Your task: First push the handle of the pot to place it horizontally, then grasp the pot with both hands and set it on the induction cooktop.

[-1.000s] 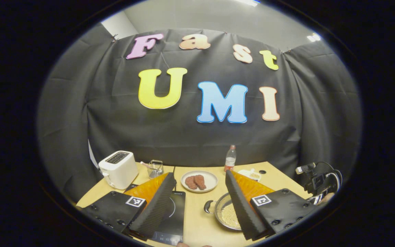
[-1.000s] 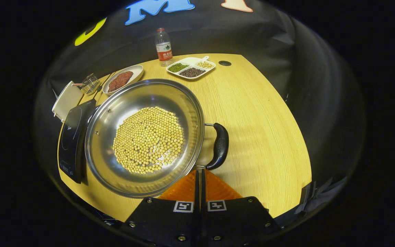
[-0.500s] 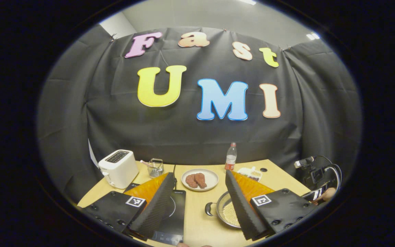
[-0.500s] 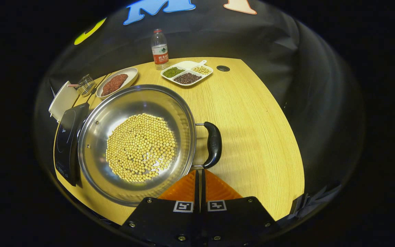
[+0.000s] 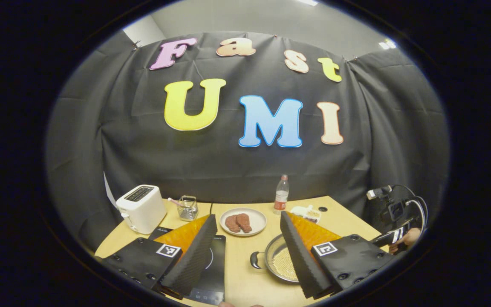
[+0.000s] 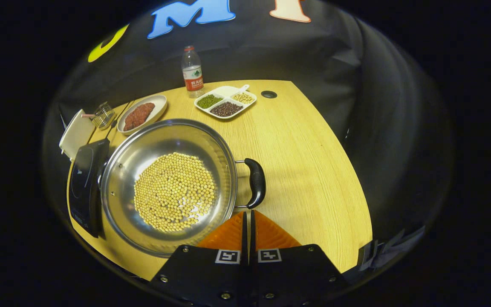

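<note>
A steel pot [image 6: 143, 145] full of yellow beans [image 6: 174, 192] rests on the wooden table, with a black handle [image 6: 256, 183] on its right side. My right gripper [image 6: 247, 215] is shut, its tips just below that handle's near end. In the left gripper view my left gripper [image 5: 247, 243] is held open above the table; the pot [image 5: 277, 260] with its other handle [image 5: 255, 260] lies between its fingers, farther off. The black induction cooktop [image 6: 84, 183] sits just left of the pot, seen also as a black slab [image 5: 213, 266] in the left gripper view.
A plate of meat [image 6: 141, 114], a divided dish of beans [image 6: 225, 102], a water bottle [image 6: 192, 72], a white toaster [image 5: 141, 209] and a wire basket [image 5: 187, 207] stand along the back. The other gripper and a hand [image 5: 401, 236] show at the right edge.
The right gripper has drawn back and up a little, so the pot looks smaller and its handle sits closer to vertical in view. The left gripper has shifted slightly.
</note>
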A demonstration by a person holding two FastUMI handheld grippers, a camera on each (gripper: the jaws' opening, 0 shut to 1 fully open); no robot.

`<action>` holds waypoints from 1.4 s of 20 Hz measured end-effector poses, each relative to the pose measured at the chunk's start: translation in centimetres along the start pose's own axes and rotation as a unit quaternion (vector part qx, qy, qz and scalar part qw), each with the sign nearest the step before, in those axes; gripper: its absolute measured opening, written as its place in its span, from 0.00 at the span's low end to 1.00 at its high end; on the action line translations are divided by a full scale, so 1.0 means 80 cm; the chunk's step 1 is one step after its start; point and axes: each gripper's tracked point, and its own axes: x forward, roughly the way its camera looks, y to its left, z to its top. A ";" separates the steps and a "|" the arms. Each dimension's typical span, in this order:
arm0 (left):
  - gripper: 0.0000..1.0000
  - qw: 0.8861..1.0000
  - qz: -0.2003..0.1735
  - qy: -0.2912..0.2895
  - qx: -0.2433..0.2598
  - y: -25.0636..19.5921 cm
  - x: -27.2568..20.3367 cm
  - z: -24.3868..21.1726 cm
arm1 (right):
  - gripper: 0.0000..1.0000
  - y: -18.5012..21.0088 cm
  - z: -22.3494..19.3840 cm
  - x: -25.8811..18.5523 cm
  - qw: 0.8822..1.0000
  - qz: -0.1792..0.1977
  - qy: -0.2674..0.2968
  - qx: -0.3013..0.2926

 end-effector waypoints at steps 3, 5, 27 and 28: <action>0.99 0.999 -0.027 0.018 -0.010 -0.005 -0.003 -0.018 | 0.01 0.006 0.009 -0.026 0.999 0.001 -0.032 0.017; 0.95 0.999 -0.041 0.023 -0.015 -0.002 -0.005 -0.025 | 0.10 0.014 0.014 -0.041 0.998 0.011 -0.053 0.031; 0.96 0.963 -0.035 0.269 0.010 -0.041 0.151 -0.265 | 0.88 0.003 0.039 0.043 0.998 0.037 -0.043 0.004; 0.98 0.960 -0.029 0.278 0.014 -0.038 0.155 -0.274 | 0.88 0.001 0.038 0.051 0.999 0.035 -0.038 0.004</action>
